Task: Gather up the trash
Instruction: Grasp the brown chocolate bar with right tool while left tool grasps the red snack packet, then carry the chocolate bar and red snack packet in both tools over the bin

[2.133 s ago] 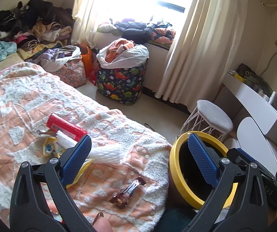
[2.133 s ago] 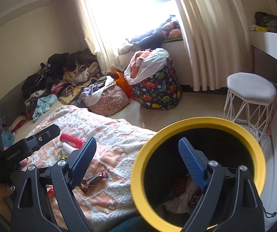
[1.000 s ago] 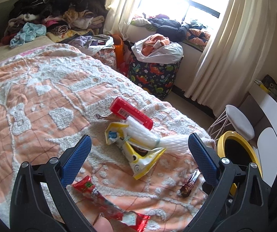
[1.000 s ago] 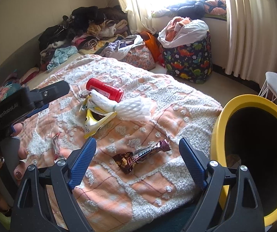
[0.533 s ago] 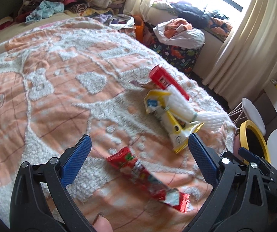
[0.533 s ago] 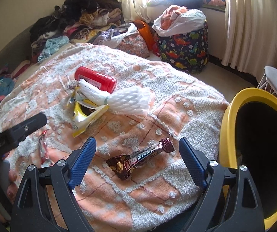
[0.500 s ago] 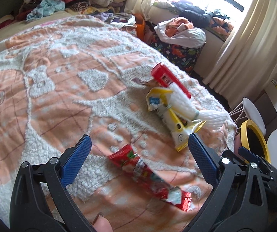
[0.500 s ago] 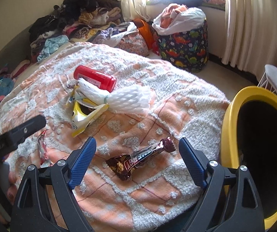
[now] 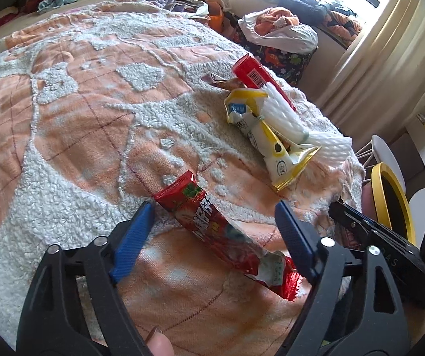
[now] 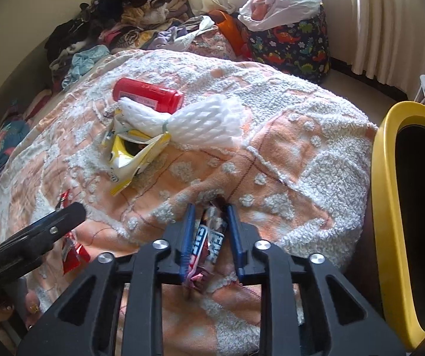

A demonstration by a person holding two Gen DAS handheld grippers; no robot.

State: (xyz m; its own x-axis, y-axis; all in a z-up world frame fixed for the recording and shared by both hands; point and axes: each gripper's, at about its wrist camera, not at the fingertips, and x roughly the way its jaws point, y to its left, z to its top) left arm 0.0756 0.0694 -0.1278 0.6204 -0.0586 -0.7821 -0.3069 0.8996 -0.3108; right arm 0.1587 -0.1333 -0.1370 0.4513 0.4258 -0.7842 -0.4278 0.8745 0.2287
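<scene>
Trash on the bedspread [image 9: 99, 136]: my right gripper [image 10: 209, 231] has just closed its jaws & now pinches the choc bar wrapper [image 10: 209, 237] on the blanket near the yellow-rimmed bin [image 10: 390, 237], so that piece looks ready to lift. Left gripper [image 9: 212, 222] has come down w/ jaws just narrowing, not yet touching the red wrapper [image 9: 212, 231] lying between them. Wrapper's lower end hides behind the right jaws; bin contents too dark to see.

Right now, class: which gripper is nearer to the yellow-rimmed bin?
Right. The right gripper, clamped on a chocolate bar wrapper, sits beside the yellow-rimmed bin; the left gripper straddles a red wrapper farther away.
</scene>
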